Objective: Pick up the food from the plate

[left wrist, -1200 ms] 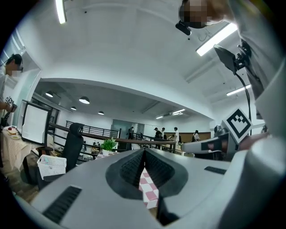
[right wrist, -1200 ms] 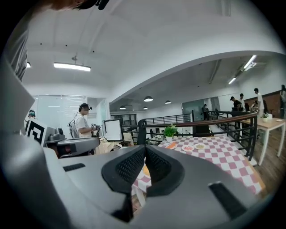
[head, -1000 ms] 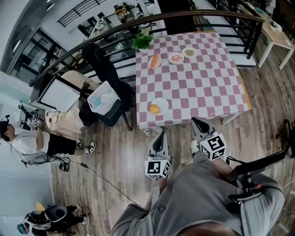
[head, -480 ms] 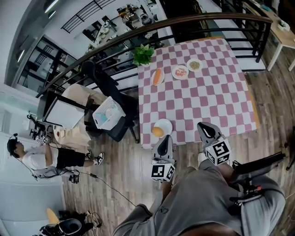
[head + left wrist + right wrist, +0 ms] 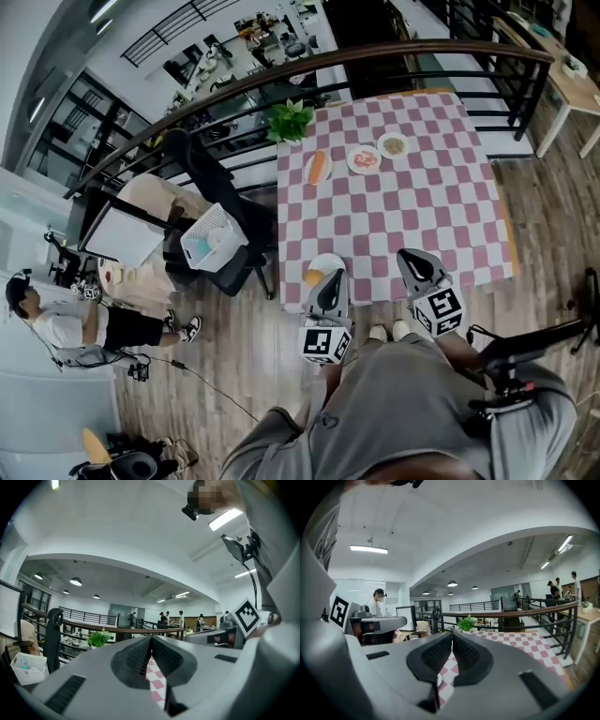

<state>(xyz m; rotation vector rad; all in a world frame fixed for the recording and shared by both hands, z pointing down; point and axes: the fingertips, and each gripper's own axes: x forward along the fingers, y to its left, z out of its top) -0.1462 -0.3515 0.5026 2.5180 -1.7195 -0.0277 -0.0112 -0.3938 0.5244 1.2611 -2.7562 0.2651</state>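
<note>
Both hand-held grippers have advanced on the checked table (image 5: 412, 206) over the past second. Their tips are now at its near edge, where earlier they hung short of it above the floor. The left gripper (image 5: 331, 276), jaws pressed together and empty, noses over the near plate (image 5: 330, 262) at the table's 7 o'clock corner, just beside the orange food (image 5: 312, 277) lying on it. The right gripper (image 5: 404, 254), jaws likewise together with nothing between them, sits at 6 o'clock. There are four plates in all; the three far plates (image 5: 364, 158), each bearing food, line the 11-to-12 o'clock edge. One potted plant (image 5: 292, 120) marks the 11 o'clock corner.
</note>
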